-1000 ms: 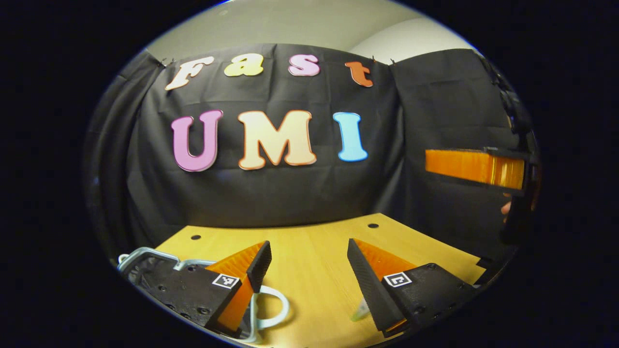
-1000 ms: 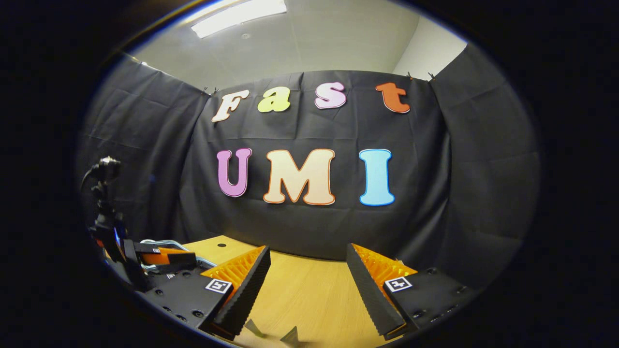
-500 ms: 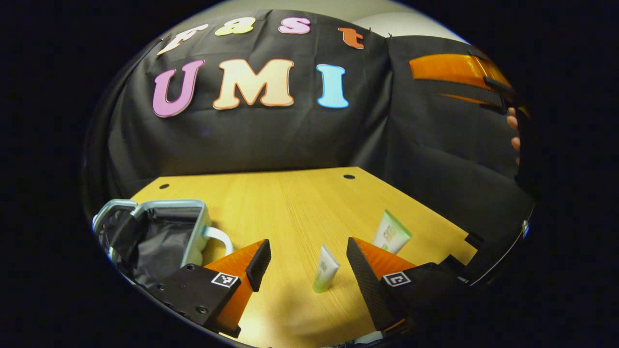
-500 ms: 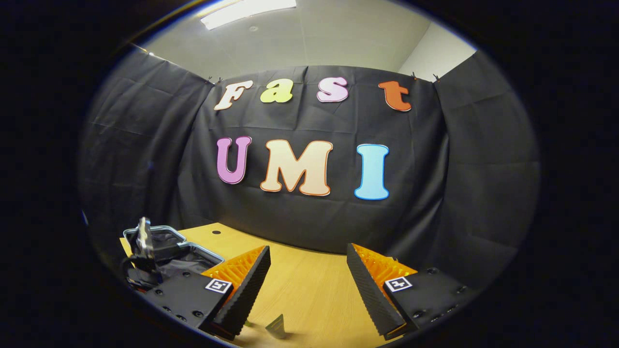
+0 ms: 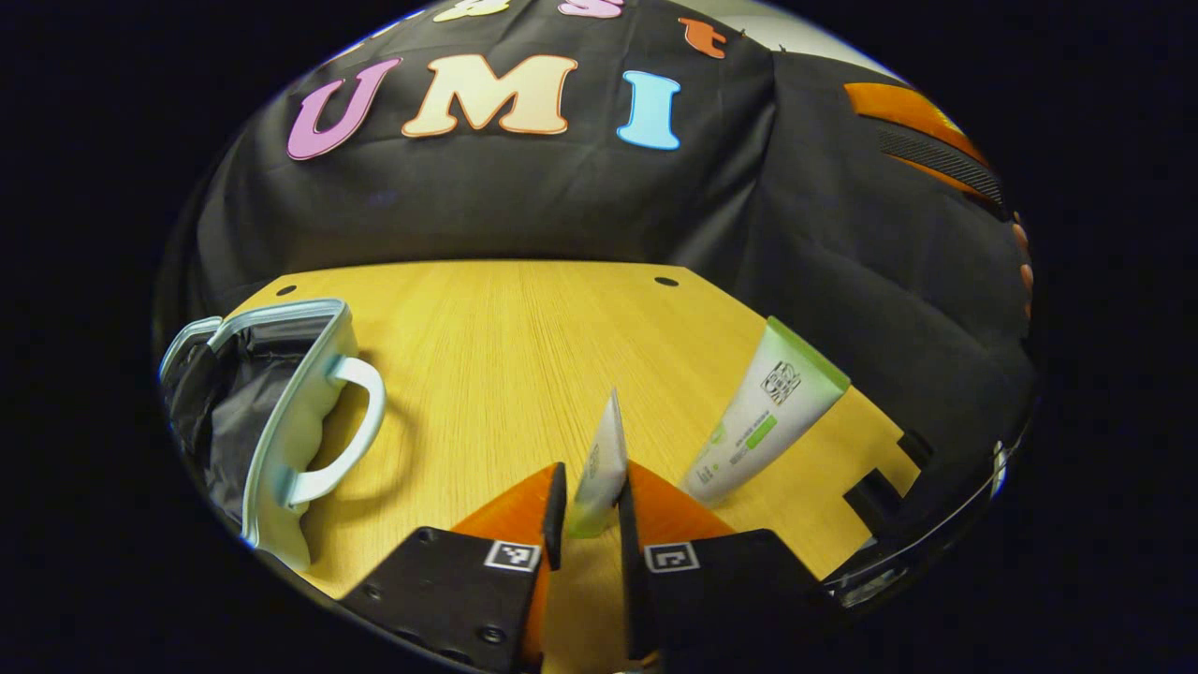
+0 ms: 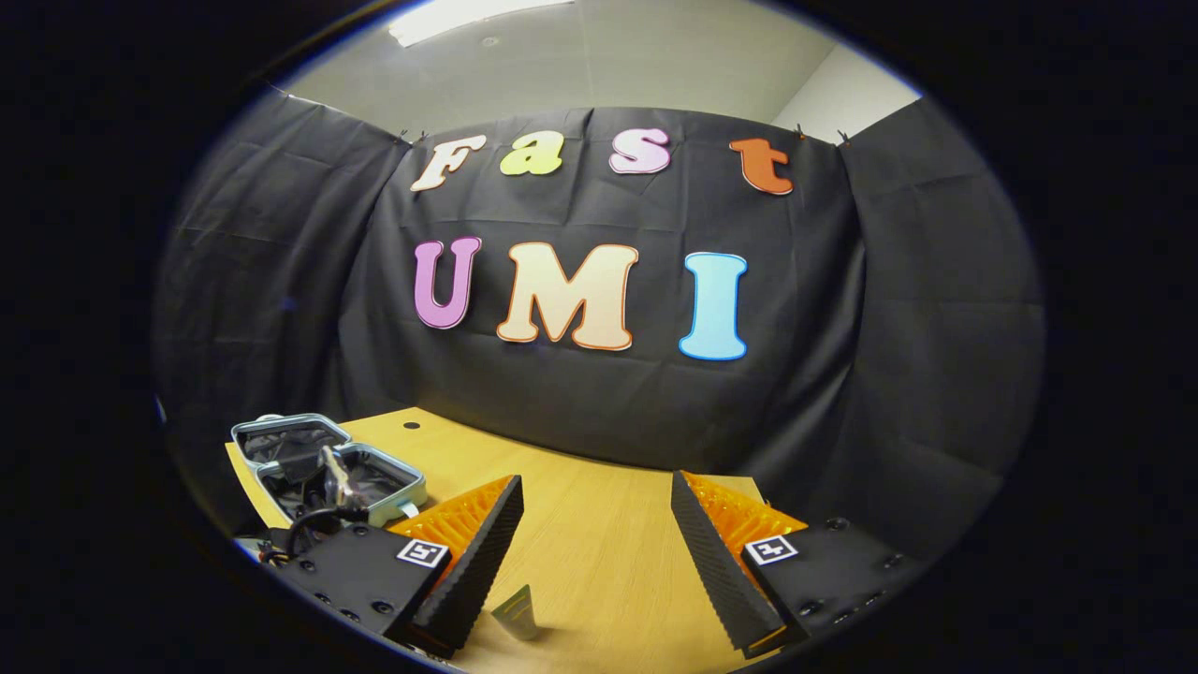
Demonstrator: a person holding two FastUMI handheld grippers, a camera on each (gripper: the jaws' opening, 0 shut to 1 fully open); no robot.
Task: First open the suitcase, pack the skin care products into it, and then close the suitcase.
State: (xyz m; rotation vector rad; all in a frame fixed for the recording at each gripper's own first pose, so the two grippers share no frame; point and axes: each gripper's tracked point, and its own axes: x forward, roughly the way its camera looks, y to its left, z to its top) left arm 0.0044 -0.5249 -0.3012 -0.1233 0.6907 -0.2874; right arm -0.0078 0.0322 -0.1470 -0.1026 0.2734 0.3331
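Table (image 5: 524, 337) of pale wood with fine straight grain and matt finish, suitcase (image 5: 299, 412) a smooth pale hard shell lined with creased dark cloth, two tubes (image 5: 763, 421) of smooth plastic, booth wall (image 6: 599, 412) of matt black creased cloth.

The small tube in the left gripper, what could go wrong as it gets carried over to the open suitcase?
The left gripper pinches the small tube only near its lower end, so it may pivot or slip. The larger tube stands tilted close beside it; a sideways swing could topple it. The suitcase sits well off to the side, so it is a long carry.
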